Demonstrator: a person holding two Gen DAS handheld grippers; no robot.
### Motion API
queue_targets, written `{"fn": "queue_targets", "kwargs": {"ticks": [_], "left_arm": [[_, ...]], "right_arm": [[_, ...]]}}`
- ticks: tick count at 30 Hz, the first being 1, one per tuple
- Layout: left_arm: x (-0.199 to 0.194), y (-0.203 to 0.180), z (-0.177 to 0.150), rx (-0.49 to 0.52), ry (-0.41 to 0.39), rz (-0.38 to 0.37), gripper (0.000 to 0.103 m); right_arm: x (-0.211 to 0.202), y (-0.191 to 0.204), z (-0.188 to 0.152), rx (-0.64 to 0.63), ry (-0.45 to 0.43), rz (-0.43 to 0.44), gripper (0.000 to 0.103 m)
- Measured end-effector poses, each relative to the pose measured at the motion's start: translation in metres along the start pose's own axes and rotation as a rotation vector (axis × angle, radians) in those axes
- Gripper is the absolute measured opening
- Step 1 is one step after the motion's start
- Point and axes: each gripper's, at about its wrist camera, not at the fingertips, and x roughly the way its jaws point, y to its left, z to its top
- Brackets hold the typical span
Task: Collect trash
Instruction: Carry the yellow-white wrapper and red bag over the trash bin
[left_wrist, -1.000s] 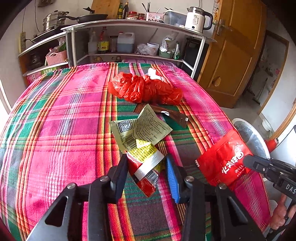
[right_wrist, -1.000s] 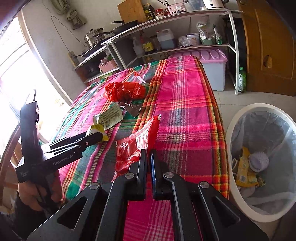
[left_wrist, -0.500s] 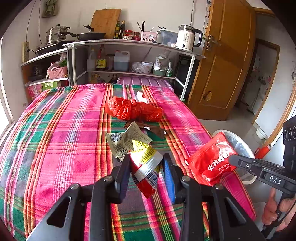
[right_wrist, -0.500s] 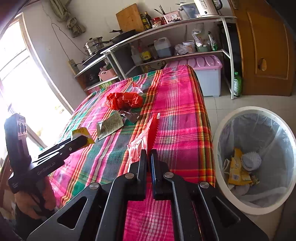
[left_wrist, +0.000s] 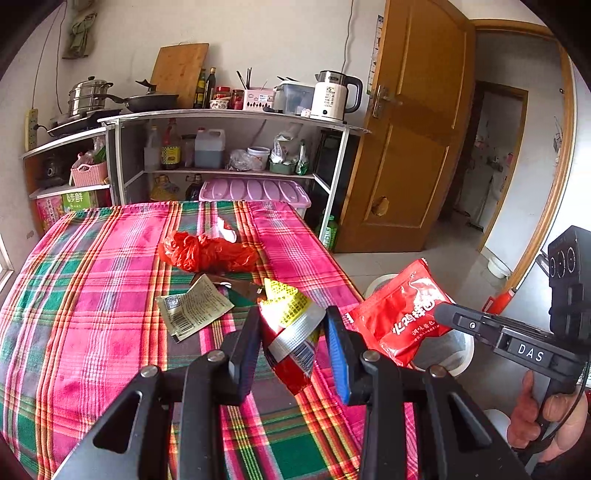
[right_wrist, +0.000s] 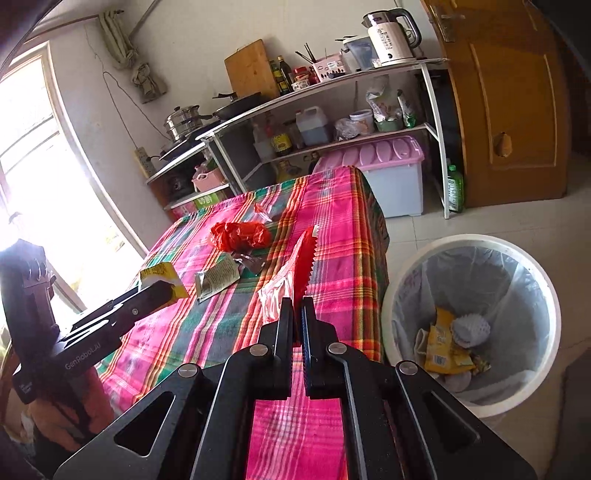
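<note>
My left gripper (left_wrist: 291, 332) is shut on a crumpled yellow, silver and red snack wrapper (left_wrist: 291, 325), lifted above the plaid tablecloth (left_wrist: 92, 295). My right gripper (right_wrist: 298, 310) is shut on a flat red sachet (right_wrist: 301, 258), held edge-on over the table's right side; that sachet (left_wrist: 399, 317) shows its face in the left wrist view. On the cloth lie a crumpled red plastic bag (left_wrist: 207, 253), a printed paper packet (left_wrist: 192, 308), a dark brown wrapper (left_wrist: 236, 288) and a small clear wrapper (left_wrist: 223, 227). A white bin (right_wrist: 469, 325) stands on the floor to the right.
The bin has a clear liner and holds yellow packets and a white ball. A metal shelf rack (left_wrist: 229, 147) with pots, bottles and a kettle stands behind the table, a pink-lidded box (right_wrist: 391, 177) beneath it. A wooden door (left_wrist: 413, 147) is at the right. A hand (left_wrist: 535, 417) grips the right tool.
Both grippers have risen from the table with their wrappers. The left jaws closed in on the snack wrapper and lifted it off the cloth. The bin has come fuller into the right view.
</note>
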Motion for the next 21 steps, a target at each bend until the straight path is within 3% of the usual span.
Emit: {"fn": "queue_targets", "kwargs": {"ticks": [21], "left_arm": [[0.045, -0.088, 0.021, 0.071, 0.006, -0.157, 0.036]], "right_arm": [[-0.053, -0.081, 0.003, 0.12, -0.099, -0.125, 0.004]]}}
